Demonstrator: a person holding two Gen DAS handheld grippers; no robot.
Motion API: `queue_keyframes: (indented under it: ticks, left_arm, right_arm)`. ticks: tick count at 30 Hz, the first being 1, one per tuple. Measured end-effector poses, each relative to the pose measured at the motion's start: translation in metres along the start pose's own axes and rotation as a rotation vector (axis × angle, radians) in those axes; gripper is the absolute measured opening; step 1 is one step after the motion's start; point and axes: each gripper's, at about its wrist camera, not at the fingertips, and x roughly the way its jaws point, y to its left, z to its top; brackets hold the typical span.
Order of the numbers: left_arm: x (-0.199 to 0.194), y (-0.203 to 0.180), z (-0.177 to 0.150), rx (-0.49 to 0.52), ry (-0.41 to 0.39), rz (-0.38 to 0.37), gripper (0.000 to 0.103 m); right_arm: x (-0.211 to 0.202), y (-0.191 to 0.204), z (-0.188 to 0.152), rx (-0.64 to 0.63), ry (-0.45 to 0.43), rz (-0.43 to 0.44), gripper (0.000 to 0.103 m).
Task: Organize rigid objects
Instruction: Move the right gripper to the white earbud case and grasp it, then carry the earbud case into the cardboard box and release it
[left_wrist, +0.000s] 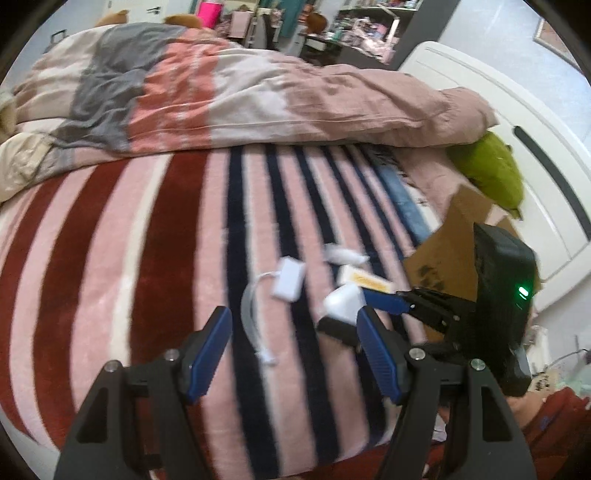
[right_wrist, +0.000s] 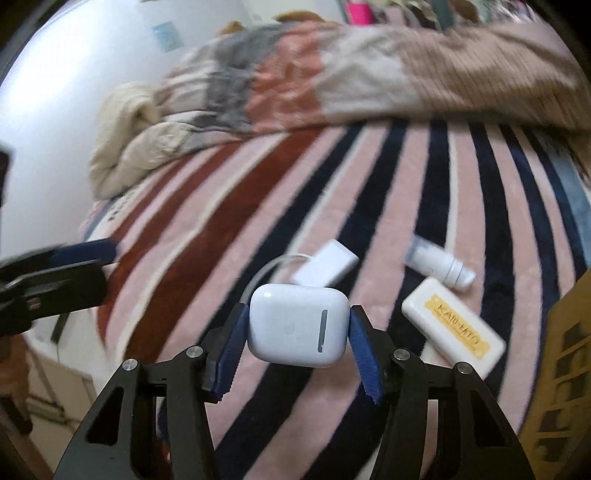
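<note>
My right gripper is shut on a white earbuds case and holds it above the striped blanket; the case also shows in the left wrist view. My left gripper is open and empty above the blanket. On the blanket lie a white adapter with a cable, a white box with a yellow label and a small white bottle.
A cardboard box stands at the right. A bunched duvet fills the far side of the bed. A green cushion lies by the white headboard.
</note>
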Motion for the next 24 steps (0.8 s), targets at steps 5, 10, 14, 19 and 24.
queue_keyframes:
  ticks: [5,10,14,19,24]
  left_arm:
    - [-0.001,-0.038,0.018,0.039,-0.013,-0.094,0.061]
    - [0.0,-0.088,0.039,0.131,-0.004,-0.219,0.03]
    - [0.01,-0.129,0.055,0.197,0.002,-0.27,0.024]
    - [0.034,-0.172,0.07,0.255,0.034,-0.307,0.024]
    - [0.062,-0.206,0.074,0.294,0.094,-0.334,0.023]
  right_arm:
    - [-0.055,0.014,0.008,-0.121,-0.072,0.061,0.051]
    - [-0.1,0.008,0.012,-0.17,-0.162,0.049,0.051]
    - [-0.131,-0.015,0.011,-0.176,-0.214,0.005,0.051]
    - [-0.158,-0.051,0.007,-0.154,-0.24,-0.061,0.051]
    - [-0.172,-0.085,0.003,-0.118,-0.219,-0.128,0.05]
